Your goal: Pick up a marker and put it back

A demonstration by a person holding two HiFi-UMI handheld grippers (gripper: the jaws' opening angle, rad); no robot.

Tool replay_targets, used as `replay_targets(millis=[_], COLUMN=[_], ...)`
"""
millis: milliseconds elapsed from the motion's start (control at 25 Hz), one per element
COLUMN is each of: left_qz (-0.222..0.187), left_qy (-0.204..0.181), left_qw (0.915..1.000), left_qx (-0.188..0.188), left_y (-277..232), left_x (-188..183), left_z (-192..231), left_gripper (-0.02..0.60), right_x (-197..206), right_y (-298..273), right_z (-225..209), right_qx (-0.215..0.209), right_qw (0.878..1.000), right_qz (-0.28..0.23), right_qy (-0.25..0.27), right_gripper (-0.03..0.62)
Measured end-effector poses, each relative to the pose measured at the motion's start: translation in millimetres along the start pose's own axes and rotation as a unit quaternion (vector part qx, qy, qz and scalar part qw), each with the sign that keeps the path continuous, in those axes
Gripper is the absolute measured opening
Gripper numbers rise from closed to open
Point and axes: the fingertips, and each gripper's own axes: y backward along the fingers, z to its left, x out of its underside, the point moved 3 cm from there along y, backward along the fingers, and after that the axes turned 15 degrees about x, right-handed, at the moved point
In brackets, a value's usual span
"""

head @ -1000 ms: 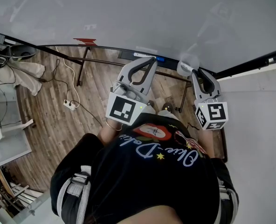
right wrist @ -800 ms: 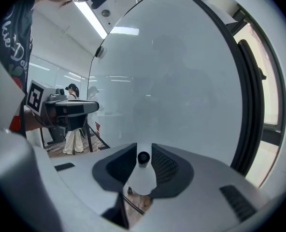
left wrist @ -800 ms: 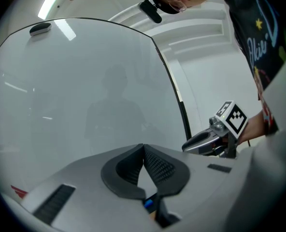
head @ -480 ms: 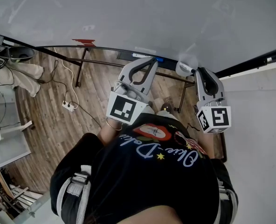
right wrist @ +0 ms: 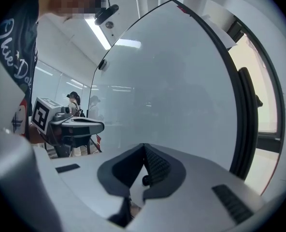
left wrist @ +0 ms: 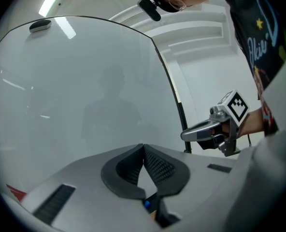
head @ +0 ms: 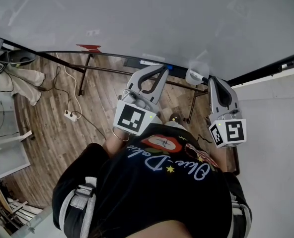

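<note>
The right tongs point(right wrist: 144, 145) have just been closing and now stand pressed together, tips meeting. A small dark round thing point(right wrist: 145, 180) shows in the gap between the pads point(right wrist: 155, 166), behind the tips and against the right-hand pad. I cannot tell what it is or whether it is pinched. The left tongs point(left wrist: 144, 146) are pressed together too, with nothing between them. Both point at the board point(right wrist: 181, 81), which fills the middle of each gripper view.

In the head view the marker point(head: 149, 62), white with a blue cap, lies on the dark ledge point(head: 133, 59) at the board's foot. It is in the upper middle of the frame, partly behind the left tongs' tips. A stubby white thing point(head: 193, 75) with a dark end sits to its right, just beside the right tongs' tips. Wood floor point(head: 57, 128) fills the left of the frame, and the person's black shirt point(head: 137, 192) the bottom.
</note>
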Motion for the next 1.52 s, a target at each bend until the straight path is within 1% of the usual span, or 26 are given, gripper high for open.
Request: replay_targets(millis=[400,560,680,880,1520], left_qz=[-0.003,-0.003,-0.005,0.001,-0.005], left_qy=[-0.001,-0.001,-0.004,0.004,0.006], left_qw=[1.0000,1.0000,0.9999,0.9999,0.9998], left_qx=[0.009,0.009,0.010,0.013,0.017], left_y=[0,-1,0,-1,-2], left_x=[-1,-1,-1,3,4], left_z=[-1,-1,0,0,-1], left_gripper=[0.003,0.003,0.004,0.003,0.003], right_x=[-12,-11,-9,-9,-9], right_y=[2,2,3,4,8], right_z=[4,5,7,5,4], right_qx=[0.001,0.003,0.003,0.010,0.023], right_qw=[1.000,1.000,1.000,1.000,1.000], right_qz=[-0.011,-0.012,-0.010,-0.011,-0.013], right_qy=[0.007,0.010,0.001,0.000,0.001], right_gripper=[0.000,0.000,0.000,0.000,0.000])
